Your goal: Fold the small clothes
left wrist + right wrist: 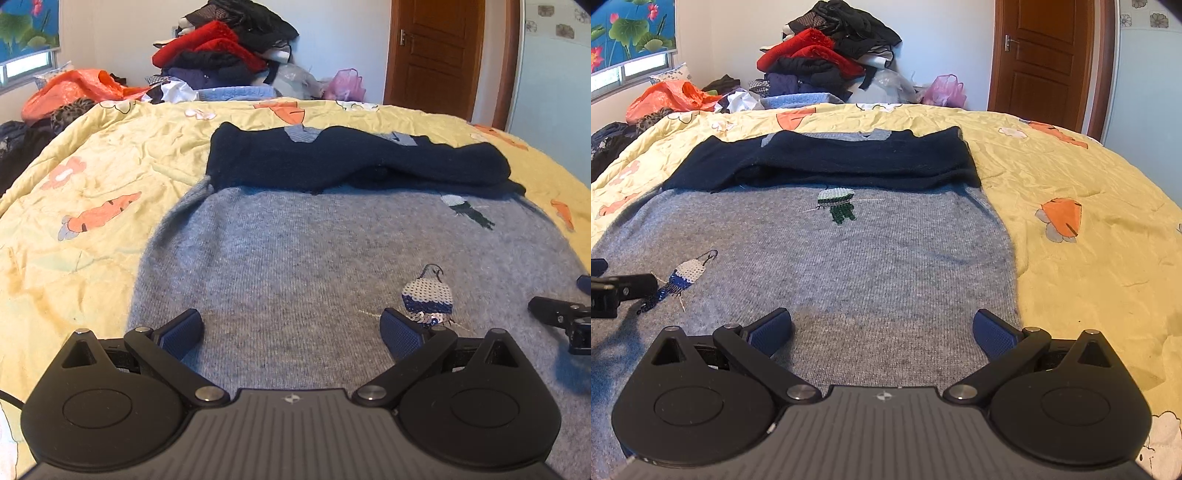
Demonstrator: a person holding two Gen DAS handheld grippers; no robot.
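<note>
While both grippers hover low over the near end of the sweater [295,266], neither holds anything. The left gripper [291,332] has its jaws spread wide, its blue pads [183,332] apart above the grey knit, and the right gripper [882,330] stands just as wide, its pads [991,338] over the sweater's right part, close to its edge. Each gripper shows at the side of the other's view — the right one at the right edge of the left wrist view, the left one at the left edge of the right wrist view.

The sweater lies flat on the bed [1071,221], on a yellow quilt printed with carrots and flowers, and takes up the middle of it. Its dark navy sleeves [827,162] are folded across the far end of the grey body, lying one over the other. A sequin bird [428,301] sits on the knit just beyond the left gripper's right pad, and a second, green-and-white motif [838,205] lies nearer the sleeves.

Past the bed's far edge stands a pile of clothes [831,55] — red, black and purple — with an orange bag [668,96] to its left and a wooden door [1045,62] at the right.
</note>
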